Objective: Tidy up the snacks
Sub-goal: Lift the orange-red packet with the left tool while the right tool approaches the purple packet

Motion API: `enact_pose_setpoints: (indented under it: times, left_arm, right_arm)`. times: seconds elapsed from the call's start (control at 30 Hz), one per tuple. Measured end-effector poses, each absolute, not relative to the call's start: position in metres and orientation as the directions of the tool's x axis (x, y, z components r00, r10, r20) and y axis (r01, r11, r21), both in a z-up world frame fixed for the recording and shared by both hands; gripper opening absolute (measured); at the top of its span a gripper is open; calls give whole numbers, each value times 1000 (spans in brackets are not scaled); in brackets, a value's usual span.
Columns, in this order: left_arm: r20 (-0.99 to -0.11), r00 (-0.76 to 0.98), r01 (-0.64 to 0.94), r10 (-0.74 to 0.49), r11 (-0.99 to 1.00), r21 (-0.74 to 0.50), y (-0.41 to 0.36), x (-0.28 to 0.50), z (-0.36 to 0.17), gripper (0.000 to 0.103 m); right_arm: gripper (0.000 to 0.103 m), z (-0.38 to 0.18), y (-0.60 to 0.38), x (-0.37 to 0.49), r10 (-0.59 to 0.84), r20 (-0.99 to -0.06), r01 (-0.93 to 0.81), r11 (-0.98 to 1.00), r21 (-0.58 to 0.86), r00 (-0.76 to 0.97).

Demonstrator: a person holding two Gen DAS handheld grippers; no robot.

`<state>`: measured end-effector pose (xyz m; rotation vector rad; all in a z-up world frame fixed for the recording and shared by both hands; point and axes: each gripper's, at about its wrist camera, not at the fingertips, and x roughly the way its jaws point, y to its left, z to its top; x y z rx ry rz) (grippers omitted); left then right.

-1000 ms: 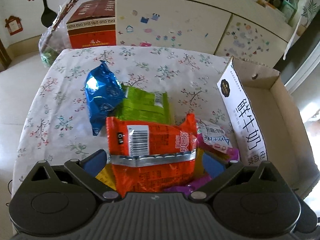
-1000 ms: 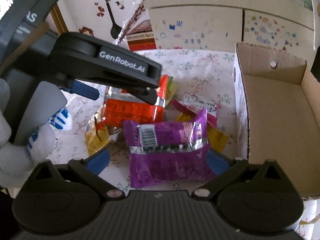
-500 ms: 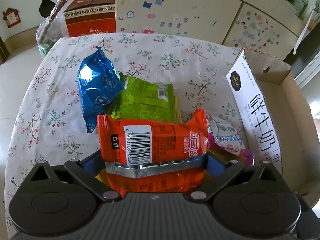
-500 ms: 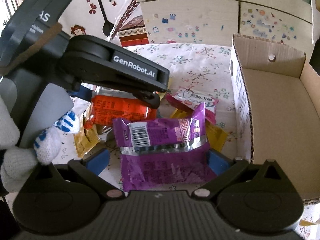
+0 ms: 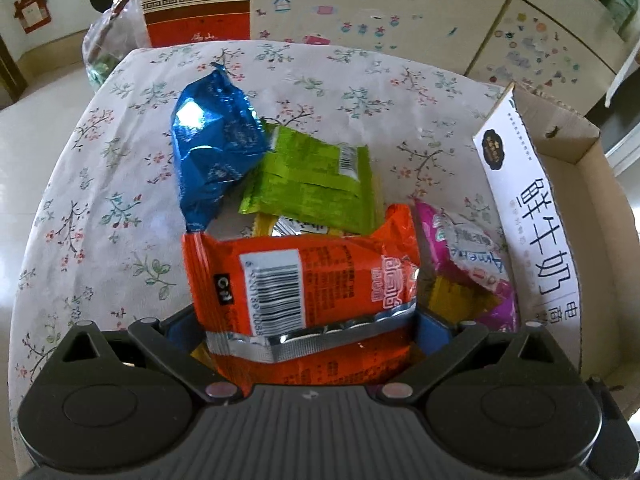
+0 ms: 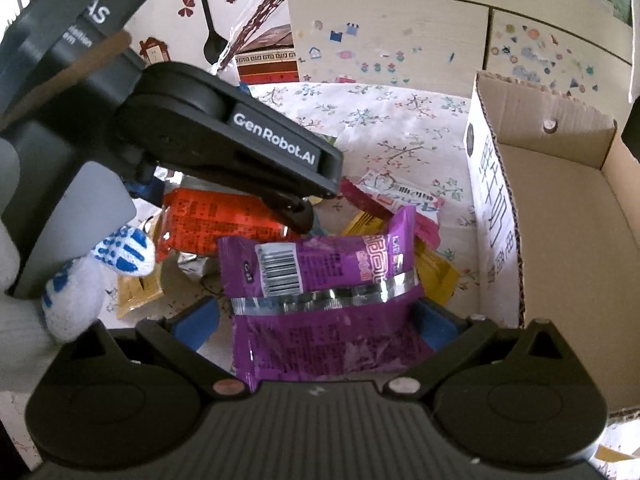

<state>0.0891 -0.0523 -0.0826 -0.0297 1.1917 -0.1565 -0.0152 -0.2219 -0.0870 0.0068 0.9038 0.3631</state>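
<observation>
So the biggest thing is the table with the flowery cloth (image 5: pixel 120 184), and everything sits on it. At the right edge of the table stands the open cardboard box (image 6: pixel 560 208). Its floor looks bare, and I think the snacks are meant to go in there, because its open top makes it easy to drop packets in.

Just beside the box, on its left, lies the pile of snacks. The blue packet (image 5: pixel 212 148) is the farthest from the box. The green packet (image 5: pixel 316 184) lies next, partly on top of other packets. The pink packet (image 5: pixel 464 248) and a yellow packet (image 5: pixel 460 300) lie closest to the box wall.

The left gripper (image 5: pixel 308 320) has its jaws closed on the sides of the orange packet (image 5: pixel 300 276), pinching it near the silver seam. It looks lifted off the pile, so it can be carried.

The right gripper (image 6: pixel 320 316) holds the purple packet (image 6: pixel 320 276) the same way, jaws squeezed in on both sides. This packet is nearer the box than the orange one, so I guess it can go in first.

A white and blue glove (image 6: pixel 100 272) holds the left gripper's handle.
</observation>
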Motion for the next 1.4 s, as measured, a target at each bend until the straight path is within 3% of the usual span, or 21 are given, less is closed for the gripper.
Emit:
enact_pose_setpoints:
  times: [0.13,0.23,0.47,0.8,0.83,0.87,1.0,1.17,1.4]
  left_arm:
    - [-921,366,100,-133,990,-103,-50,87,-82,103]
    - [-919,375,97,-123,991,-93,-51,85,-81,103]
    - [-906,396,100,-149,988,-118,-47,78,-75,90]
    - [-887,443,18,-129,991,-135,-27,75,-60,86]
    - [-885,449,13,-126,991,-135,-25,75,-58,86]
    - [-882,455,8,-126,990,-138,-23,76,-56,86]
    - [-874,467,-10,-133,988,-156,-16,76,-50,86]
    - [-873,469,-27,-131,986,-163,-12,75,-50,86]
    - [-873,470,-29,-129,986,-161,-10,73,-48,86]
  right_arm:
    - [101,-85,-223,-17,318,-761,-304,938,165,565]
    - [94,-84,-226,-19,313,-757,-292,941,168,574]
    - [81,-78,-238,-18,332,-740,-258,941,219,585]
    - [72,-72,-243,-16,381,-716,-265,924,276,585]
    - [57,-70,-241,-17,393,-710,-278,919,280,585]
    - [53,-69,-239,-17,402,-709,-294,915,278,580]
    - [53,-68,-233,-18,398,-709,-317,914,252,583]
    - [94,-74,-229,-16,365,-727,-303,927,224,581]
    - [96,-88,-210,-14,323,-766,-333,931,151,556]
